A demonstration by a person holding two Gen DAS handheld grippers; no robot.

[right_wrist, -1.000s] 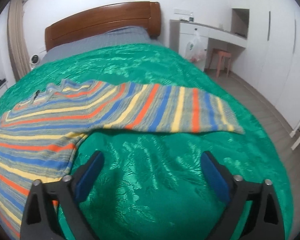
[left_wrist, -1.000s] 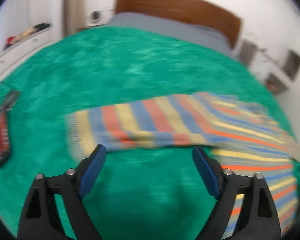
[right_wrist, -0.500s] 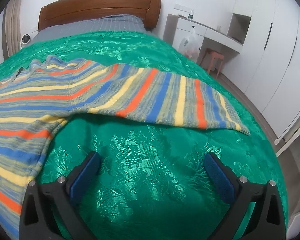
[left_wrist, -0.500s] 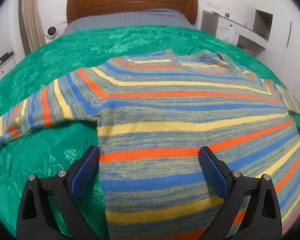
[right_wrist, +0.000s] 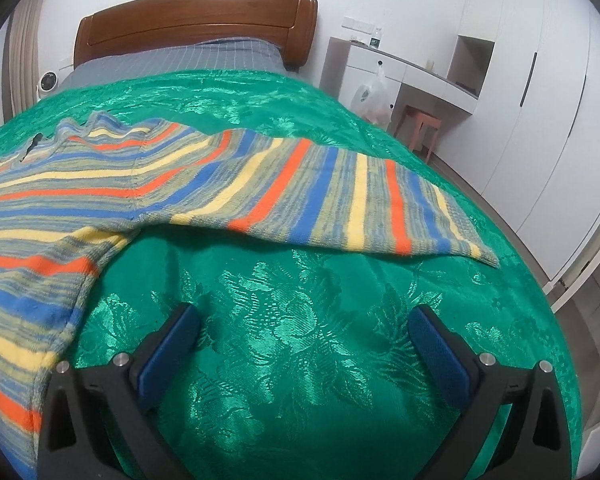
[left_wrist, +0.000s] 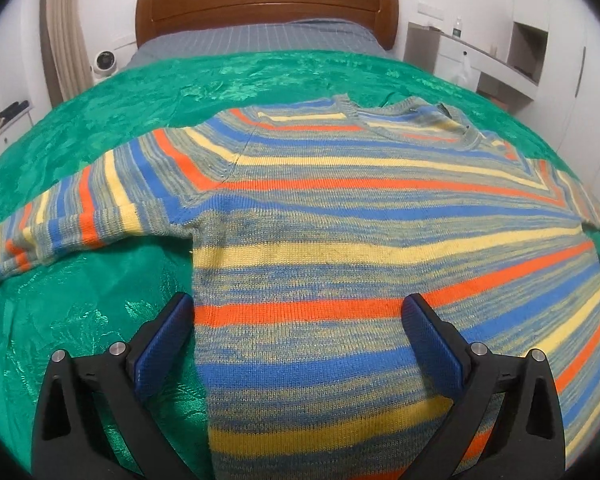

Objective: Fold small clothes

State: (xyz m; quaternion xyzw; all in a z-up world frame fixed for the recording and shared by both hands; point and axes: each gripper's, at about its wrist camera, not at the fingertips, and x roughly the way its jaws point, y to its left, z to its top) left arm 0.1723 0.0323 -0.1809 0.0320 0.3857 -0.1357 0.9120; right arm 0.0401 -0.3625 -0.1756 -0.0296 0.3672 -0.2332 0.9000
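while both gape wide and empty, left claw (left_wrist: 298, 314) hovers over striped sweater (left_wrist: 340, 240), right claw (right_wrist: 304, 326) over green bedspread (right_wrist: 300, 340).

Both wrist views low, headboard-facing, sharing the sweater (left_wrist: 340, 240)

The sweater (left_wrist: 340, 240) runs past the lower and right edges of the left wrist view, so its hem is cut off below the left gripper (left_wrist: 298, 340). The far sleeve end leaves at the left edge. In the right wrist view, the sweater body exits left of the right gripper (right_wrist: 304, 344). Items on the desk (right_wrist: 420, 68) are too small to identify.
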